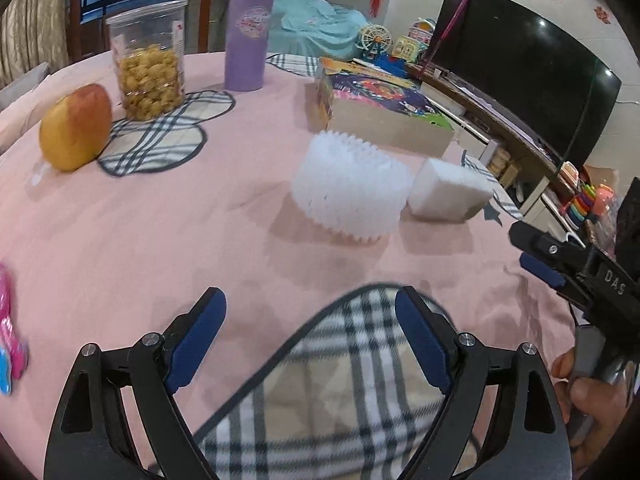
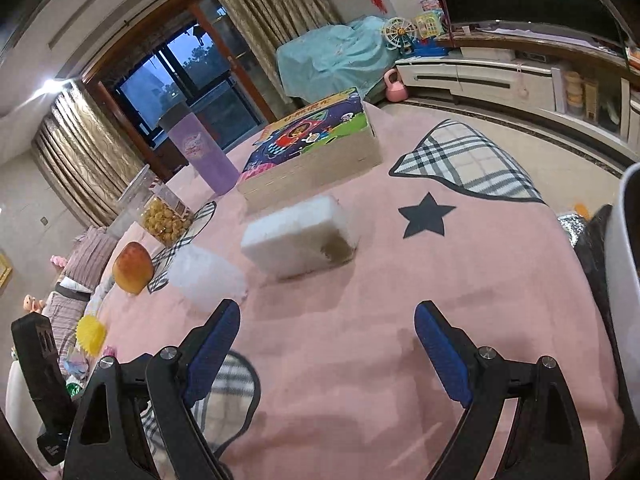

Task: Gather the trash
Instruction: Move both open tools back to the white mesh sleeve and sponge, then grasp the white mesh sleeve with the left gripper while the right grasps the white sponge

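A cloth-covered table (image 1: 120,240) is seen from both wrist views. In the left wrist view, a foam net sleeve (image 1: 350,190) stands near the middle, and a foam block (image 1: 446,194) is set just beside it on the right. Behind the two a picture box (image 1: 380,108) is laid flat. Far left, an apple (image 1: 76,126) is placed, with a snack jar (image 1: 150,64) behind it to the right and a tumbler (image 1: 248,28) further right again. A wrapper (image 1: 10,328) lies at the left edge. Beyond the table on the right, a television (image 1: 524,68) is mounted above a low cabinet (image 2: 480,76). Behind the table a covered seat (image 2: 332,56) is found.
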